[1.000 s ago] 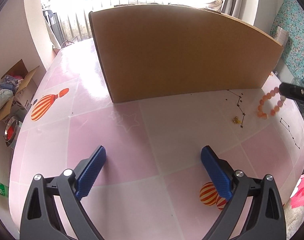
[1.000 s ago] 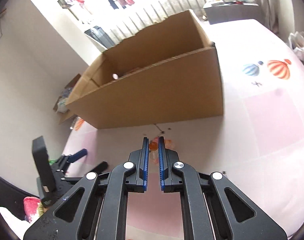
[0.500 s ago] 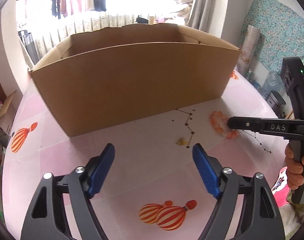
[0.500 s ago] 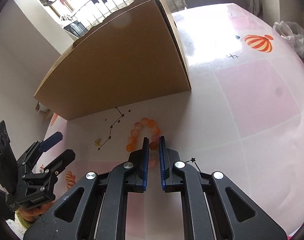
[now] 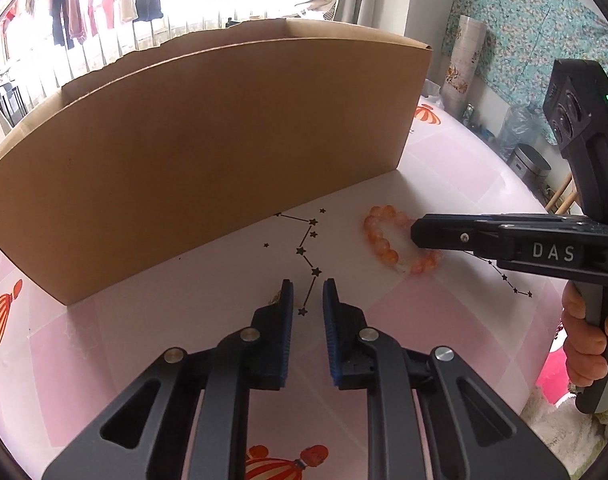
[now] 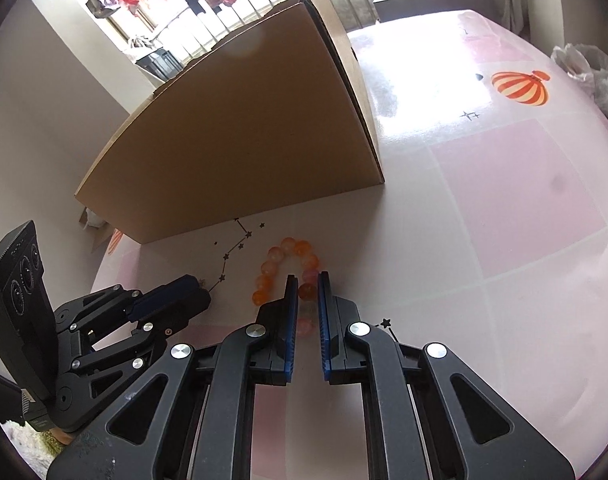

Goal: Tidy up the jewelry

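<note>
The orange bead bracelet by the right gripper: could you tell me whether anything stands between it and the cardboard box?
Nothing visible does. The bracelet lies at the right gripper fingertips, with only bare tablecloth up to the cardboard box. Its tall near wall must be cleared.

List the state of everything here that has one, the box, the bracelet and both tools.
Cardboard box: open top, upright on the table.
Orange bead bracelet: flat on the table, one side between the right tool's pads.
Right tool: shut on the bracelet.
Left tool: closing, nothing between its pads.
</note>
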A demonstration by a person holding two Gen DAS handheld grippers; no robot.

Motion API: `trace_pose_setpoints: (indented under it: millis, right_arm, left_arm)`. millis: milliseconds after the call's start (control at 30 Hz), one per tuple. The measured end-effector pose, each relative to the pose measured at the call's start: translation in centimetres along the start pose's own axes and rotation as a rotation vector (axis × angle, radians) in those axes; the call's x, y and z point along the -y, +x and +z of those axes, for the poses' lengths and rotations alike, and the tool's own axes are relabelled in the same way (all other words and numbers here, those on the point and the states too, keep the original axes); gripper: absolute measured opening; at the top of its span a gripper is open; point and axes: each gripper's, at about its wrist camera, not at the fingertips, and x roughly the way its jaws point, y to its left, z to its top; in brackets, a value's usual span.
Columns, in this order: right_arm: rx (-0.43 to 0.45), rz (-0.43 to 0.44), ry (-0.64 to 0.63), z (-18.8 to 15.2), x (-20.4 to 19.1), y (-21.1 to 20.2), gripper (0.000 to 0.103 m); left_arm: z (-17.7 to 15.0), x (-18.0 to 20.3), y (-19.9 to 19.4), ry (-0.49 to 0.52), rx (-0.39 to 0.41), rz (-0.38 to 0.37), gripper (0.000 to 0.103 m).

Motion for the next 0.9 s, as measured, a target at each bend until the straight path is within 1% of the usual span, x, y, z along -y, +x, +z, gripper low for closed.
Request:
trace_pose_setpoints:
  millis: [267,433,533,667,767,833,900]
  right_arm:
    - [0.007,0.019,0.012,0.0,0.6,-0.4,0.009]
    - [0.007,0.019,0.012,0.1,0.8,-0.6,0.009]
    - [0.009,0.018,0.013,0.1,1.0,-0.8,0.009]
    - [0.007,0.013,0.008,0.1,0.9,-0.8,0.009]
    - [0.008,0.012,0.009,0.1,0.8,-0.9,0.009]
    - [0.008,0.011,0.008,0.2,0.8,-0.9,0.009]
    - [0.008,0.010,0.008,0.1,0.7,-0.9,0.009]
  left_arm:
    - [0.1,-0.5,0.0,0.015,-0.008,0.038,0.015]
    - [0.1,-0.6,-0.1,0.006,0.000,0.040,0.015]
    - [0.1,-0.6,0.0,0.019,-0.001,0.069,0.015]
    - [0.0,-1.0,-0.2,0.011,0.005,0.082,0.015]
    - [-0.1,-0.9,0.0,0.038,-0.006,0.102,0.015]
    - [-0.2,-0.8,0.1,0.046,-0.001,0.103,0.014]
    - [-0.3,-0.7,0.3,0.051,0.003,0.095,0.008]
